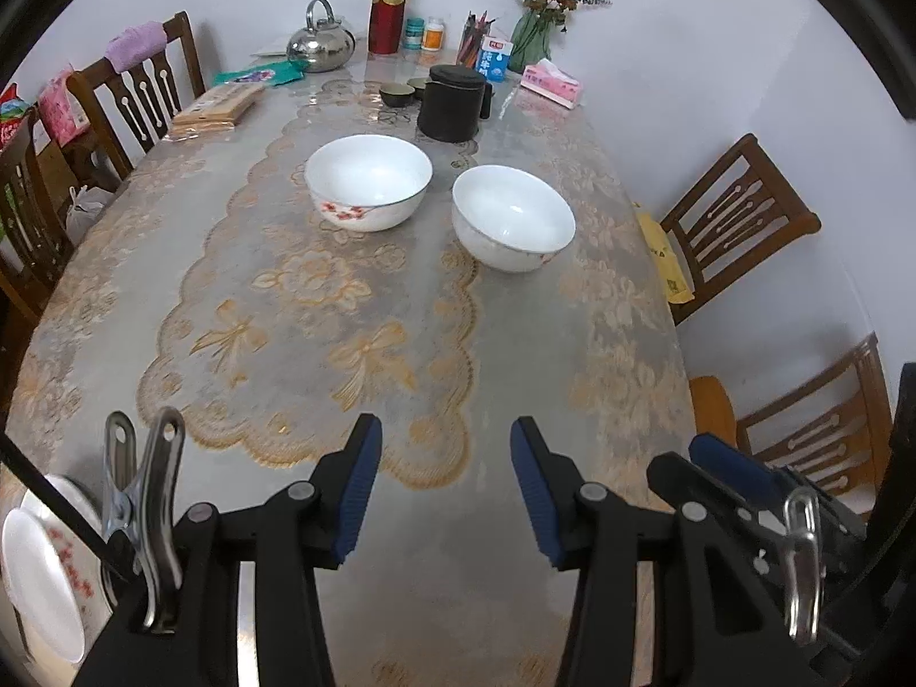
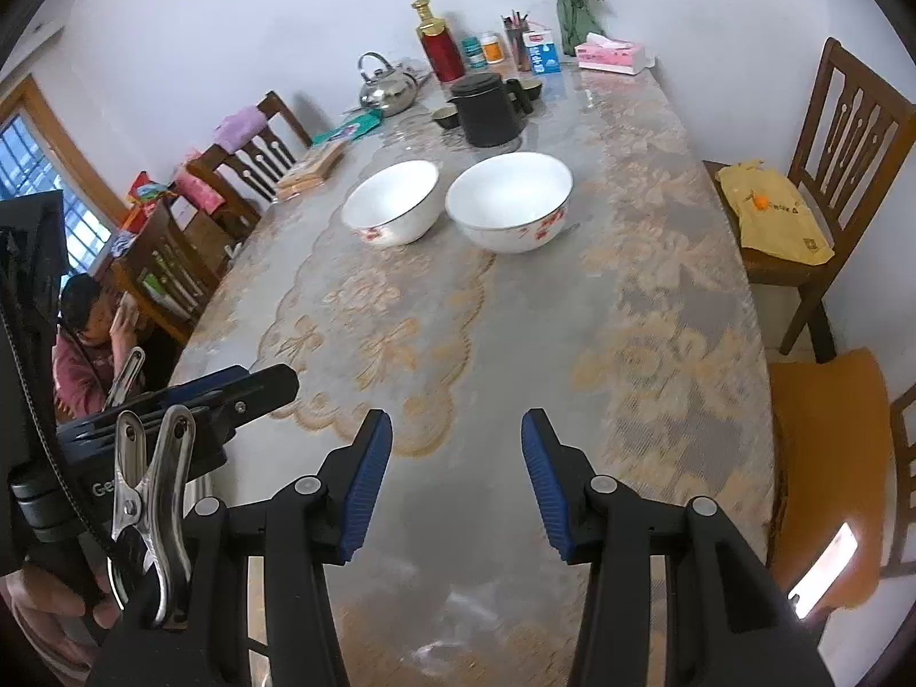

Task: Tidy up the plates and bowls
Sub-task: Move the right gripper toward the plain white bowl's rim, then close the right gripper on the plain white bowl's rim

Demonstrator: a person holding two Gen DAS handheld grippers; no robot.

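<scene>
Left wrist view: the left gripper (image 1: 445, 484) is held low over the table (image 1: 401, 584) with its blue pads wide apart and nothing between them; a floral plate (image 1: 40, 572) is seen at its lower left edge. Well ahead, two white bowls are set side by side, the left bowl (image 1: 369, 180) and the right bowl (image 1: 512, 217). The right gripper (image 2: 456, 478) is likewise spread and empty, both bowls far beyond it.

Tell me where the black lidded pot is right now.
In both views the black lidded pot stands mid-table toward the far end, just behind the two white bowls.
</scene>
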